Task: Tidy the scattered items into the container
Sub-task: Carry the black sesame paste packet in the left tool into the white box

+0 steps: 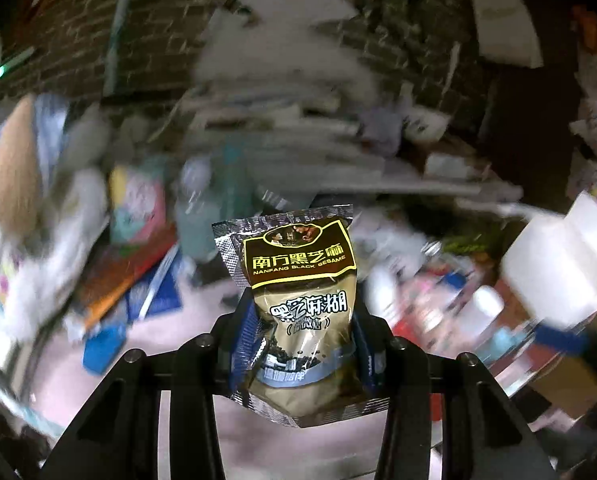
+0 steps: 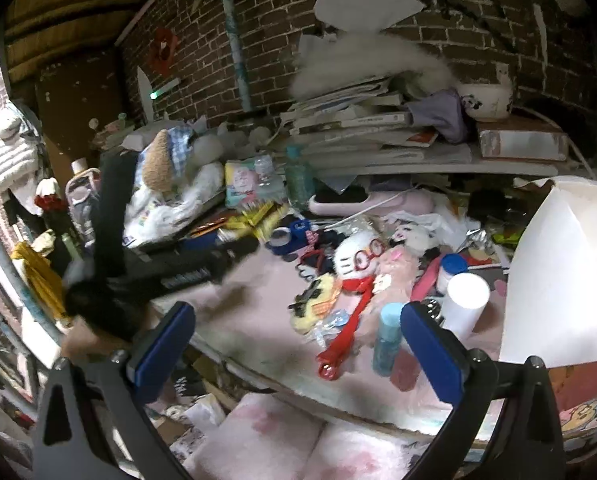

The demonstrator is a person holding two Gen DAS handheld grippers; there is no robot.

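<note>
Item 1: black sesame paste sachet [image 1: 304, 300], gold and brown foil, printed face toward the left wrist camera. It stood upright between the blue pads of the left gripper [image 1: 304, 344], whose jaws were clenched on its lower half; the upper half rose free above them. The background of that view was smeared, the sachet sharp.

Item 2: right gripper [image 2: 298, 344], jaws released and wide apart, nothing between them, held over the near edge of the pink surface [image 2: 258, 280].

Item 3: white container [image 2: 558, 272], an open box with a tall white wall, at the right end of the surface. The white box [image 1: 558, 256] at the right of the left wrist view was judged to be the same one.

Item 4: scattered things on the surface, including a white plush doll with red glasses [image 2: 358, 256], a red clip [image 2: 338, 340], a pale blue bottle [image 2: 388, 336] and a white cylinder [image 2: 464, 300].

Handling note, as judgement: the step in hand was carrying the sachet to the container. The grip sat low on a soft, slippery pack, so the jaws ought to hold firm, the pack should pass above the doll and bottles, and release should come only once it was over the box opening, clear of the wall.
</note>
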